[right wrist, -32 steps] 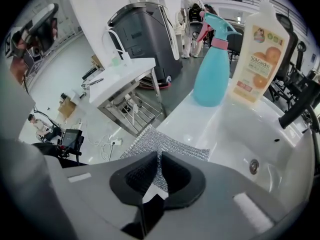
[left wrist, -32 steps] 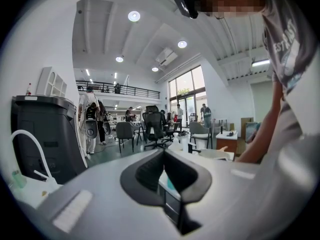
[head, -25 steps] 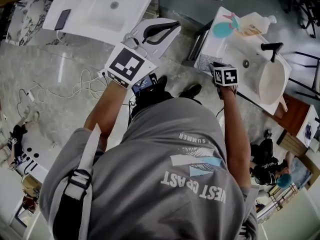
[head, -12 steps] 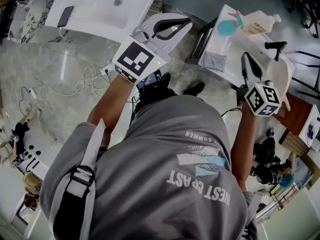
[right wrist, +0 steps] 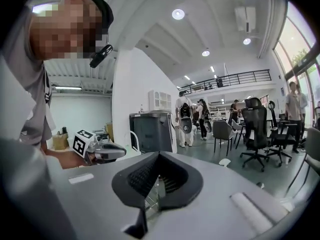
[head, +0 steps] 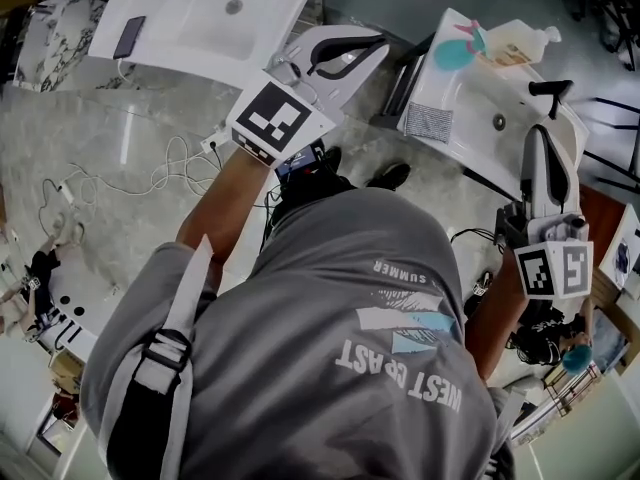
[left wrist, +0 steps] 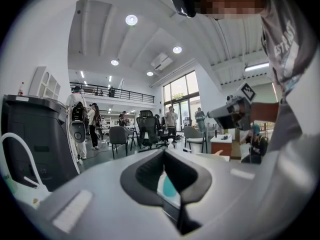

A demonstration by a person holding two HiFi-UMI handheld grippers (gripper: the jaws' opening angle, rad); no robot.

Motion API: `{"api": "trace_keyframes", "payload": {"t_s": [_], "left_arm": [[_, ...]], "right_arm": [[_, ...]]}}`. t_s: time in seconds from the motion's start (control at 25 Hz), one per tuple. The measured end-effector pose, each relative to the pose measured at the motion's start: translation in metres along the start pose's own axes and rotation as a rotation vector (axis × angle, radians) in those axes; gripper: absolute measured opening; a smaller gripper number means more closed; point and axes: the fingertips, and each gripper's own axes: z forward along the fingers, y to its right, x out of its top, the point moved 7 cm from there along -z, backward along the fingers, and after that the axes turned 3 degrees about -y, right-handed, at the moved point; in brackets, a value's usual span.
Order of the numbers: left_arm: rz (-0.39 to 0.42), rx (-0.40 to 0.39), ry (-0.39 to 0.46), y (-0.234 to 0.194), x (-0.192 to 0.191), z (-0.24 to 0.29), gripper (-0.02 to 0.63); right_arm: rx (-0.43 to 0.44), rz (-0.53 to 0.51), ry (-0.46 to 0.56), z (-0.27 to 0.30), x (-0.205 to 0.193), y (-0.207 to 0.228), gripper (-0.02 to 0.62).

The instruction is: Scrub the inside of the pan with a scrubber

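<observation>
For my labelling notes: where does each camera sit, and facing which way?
Head view: on the head, steeply down at floor and sink counter; shows shirt, left forearm, left tool, right forearm, right tool.
Left gripper view: on left tool, level into a hall; shows its jaws, right forearm.
Right gripper view: on right tool, level into the hall; shows its jaws, left forearm.
Shared: both gripper views catch office chairs.

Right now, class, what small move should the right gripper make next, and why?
Probably lower the right gripper toward the sink and open it. It is shut, empty and pointing out at the room, while the teal item, perhaps the scrubber, lies at the sink's edge.
</observation>
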Motion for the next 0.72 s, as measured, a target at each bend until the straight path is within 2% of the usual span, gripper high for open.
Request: {"api": "trace_keyframes", "payload": {"t_s": [0.72], "left_arm": [[-0.001,-0.025,0.016,-0.0026,-0.0004,0.0003,0.003]], "right_arm": [[-0.025,-0.014,0.009,-0.0024,0.0107,-0.0109,0.0]]}}
